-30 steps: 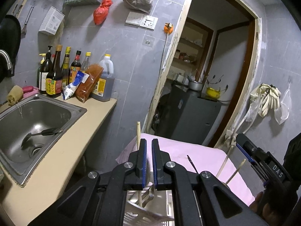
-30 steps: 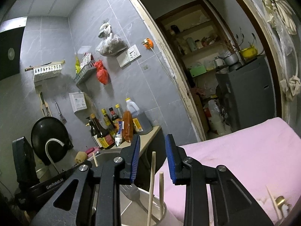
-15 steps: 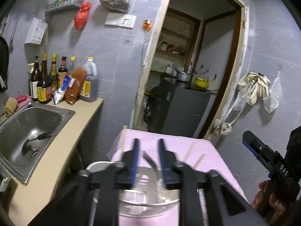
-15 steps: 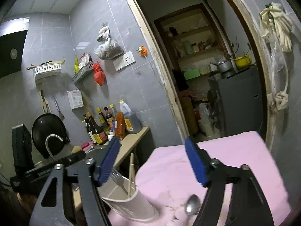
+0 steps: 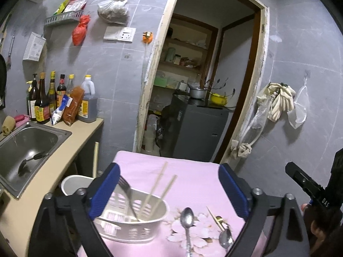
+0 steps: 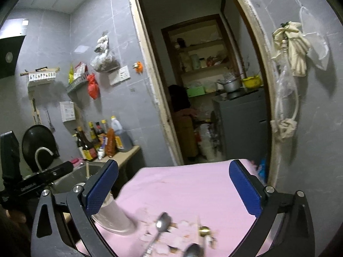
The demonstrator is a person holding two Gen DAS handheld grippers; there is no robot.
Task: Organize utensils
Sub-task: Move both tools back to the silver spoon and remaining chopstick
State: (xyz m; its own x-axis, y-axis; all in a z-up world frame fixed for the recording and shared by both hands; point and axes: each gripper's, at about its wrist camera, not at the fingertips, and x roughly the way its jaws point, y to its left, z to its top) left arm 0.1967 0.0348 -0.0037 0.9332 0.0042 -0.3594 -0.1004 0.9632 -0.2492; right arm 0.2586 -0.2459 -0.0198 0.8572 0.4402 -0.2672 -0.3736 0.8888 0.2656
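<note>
A white slotted utensil holder (image 5: 133, 227) stands on the pink cloth (image 5: 193, 180). It holds a fork (image 5: 126, 194) and two chopsticks (image 5: 159, 190); a third chopstick (image 5: 95, 160) stands in its left part. Two spoons (image 5: 187, 218) (image 5: 226, 237) and a gold-tipped chopstick (image 5: 215, 218) lie on the cloth to its right. My left gripper (image 5: 169, 190) is open and empty above the holder. My right gripper (image 6: 173, 190) is open and empty; below it are the holder (image 6: 115, 218), the spoons (image 6: 161, 224) and the chopstick (image 6: 202, 231).
A counter with a steel sink (image 5: 23, 150) and several sauce bottles (image 5: 51, 98) runs along the left. A doorway (image 5: 199, 90) opens behind the table onto a grey cabinet (image 5: 197, 128). The other gripper (image 5: 310, 190) shows at the right edge.
Both grippers have opened wide and drawn back and up from the holder. The chopsticks they held now stand in the holder. The spoons on the cloth have come into view.
</note>
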